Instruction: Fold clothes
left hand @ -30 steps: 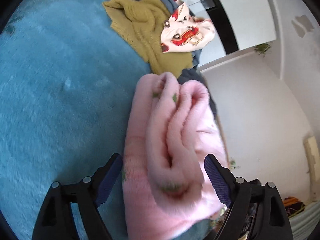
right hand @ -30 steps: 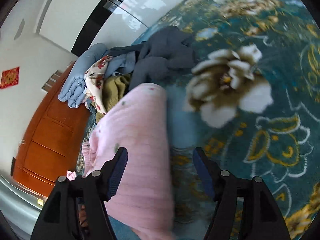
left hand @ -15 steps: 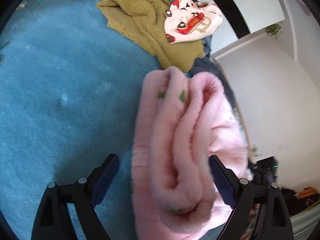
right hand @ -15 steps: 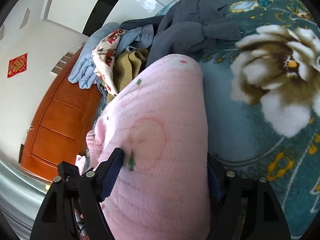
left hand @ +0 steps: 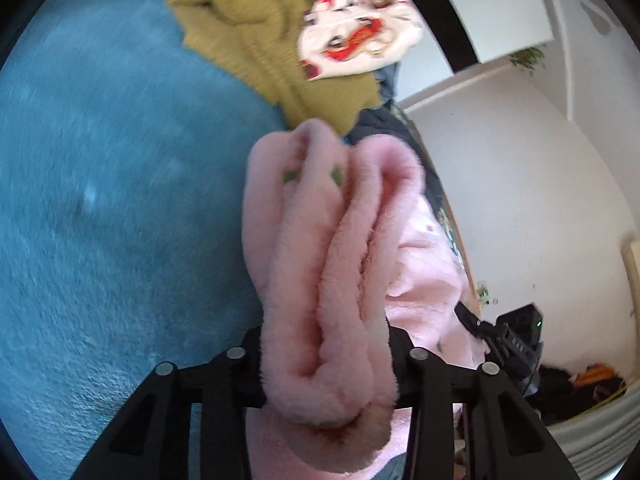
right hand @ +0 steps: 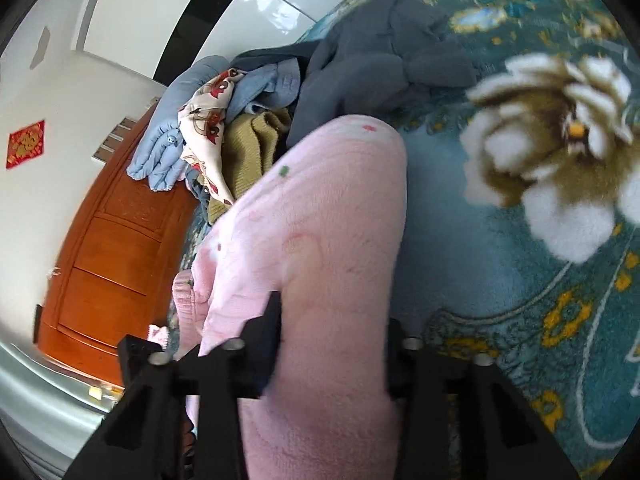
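A folded pink fleece garment (left hand: 332, 220) lies on the blue floral blanket (left hand: 100, 200), its rolled layers facing the left wrist camera. My left gripper (left hand: 326, 344) is closing on this layered end, and both pads press into the fleece. In the right wrist view the same pink garment (right hand: 320, 208) fills the middle, smooth side up. My right gripper (right hand: 334, 320) is closing too, its fingers squeezing the fold from both sides. The fleece bulges over the fingers and hides the pads in both views.
Beyond the pink garment sits a pile of clothes: a mustard knit (left hand: 260, 40), a white piece with a red print (left hand: 356, 36), a dark grey garment (right hand: 384, 48) and a light blue one (right hand: 168, 140). An orange wooden cabinet (right hand: 108, 260) stands at the blanket's left edge.
Both grippers stood wide open around the pink garment; now their fingers have closed in and pinch it. The right gripper first slid forward over the fold.
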`<action>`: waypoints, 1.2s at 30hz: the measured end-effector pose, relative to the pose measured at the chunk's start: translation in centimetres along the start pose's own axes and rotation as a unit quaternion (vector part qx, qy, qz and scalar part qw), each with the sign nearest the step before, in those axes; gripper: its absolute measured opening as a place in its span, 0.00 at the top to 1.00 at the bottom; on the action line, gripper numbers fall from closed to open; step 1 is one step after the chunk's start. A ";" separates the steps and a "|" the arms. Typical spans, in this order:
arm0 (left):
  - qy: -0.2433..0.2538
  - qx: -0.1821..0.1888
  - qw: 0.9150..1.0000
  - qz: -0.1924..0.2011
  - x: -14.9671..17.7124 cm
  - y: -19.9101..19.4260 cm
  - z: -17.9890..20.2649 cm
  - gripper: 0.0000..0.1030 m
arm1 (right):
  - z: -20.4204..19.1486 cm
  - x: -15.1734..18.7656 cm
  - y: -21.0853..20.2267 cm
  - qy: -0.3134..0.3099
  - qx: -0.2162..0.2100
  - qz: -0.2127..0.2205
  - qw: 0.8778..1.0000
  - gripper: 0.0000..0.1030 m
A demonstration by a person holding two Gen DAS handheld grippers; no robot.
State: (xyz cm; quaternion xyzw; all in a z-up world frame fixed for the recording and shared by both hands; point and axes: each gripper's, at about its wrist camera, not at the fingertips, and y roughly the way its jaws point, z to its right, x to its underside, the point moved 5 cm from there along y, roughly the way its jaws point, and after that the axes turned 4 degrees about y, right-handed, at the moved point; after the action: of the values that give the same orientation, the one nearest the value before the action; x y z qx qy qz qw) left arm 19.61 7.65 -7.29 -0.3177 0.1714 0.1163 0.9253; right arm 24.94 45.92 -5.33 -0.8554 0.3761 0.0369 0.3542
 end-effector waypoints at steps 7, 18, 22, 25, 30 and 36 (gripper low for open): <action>0.054 -0.017 0.998 0.031 -3.9 -5.8 0.5 0.62 | -8.5 -0.5 0.4 -0.092 -0.011 0.007 0.996 0.72; 0.034 -0.116 0.970 0.209 -13.4 -25.0 -8.4 0.62 | -25.6 1.6 16.7 -0.155 -0.104 -0.066 0.980 0.72; 0.052 -0.181 0.946 0.263 -15.2 -29.5 -12.1 0.62 | -30.3 3.8 23.1 -0.170 -0.128 -0.092 0.973 0.72; 0.028 -0.188 0.938 0.291 -15.9 -31.3 -15.3 0.62 | -32.9 5.4 27.2 -0.174 -0.144 -0.104 0.969 0.72; 0.018 -0.236 0.916 0.324 -17.5 -33.8 -19.4 0.62 | -35.9 8.0 32.8 -0.162 -0.179 -0.117 0.963 0.72; 0.047 -0.317 0.905 0.280 -20.5 -33.8 -21.1 0.61 | -36.2 10.9 36.8 -0.153 -0.183 -0.122 0.964 0.72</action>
State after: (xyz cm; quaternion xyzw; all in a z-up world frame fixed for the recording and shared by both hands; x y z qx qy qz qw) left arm 6.73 -33.90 3.63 -0.5383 0.2508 0.4039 0.6958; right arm 0.75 -0.91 -3.23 -0.9291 0.1976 0.1919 0.2467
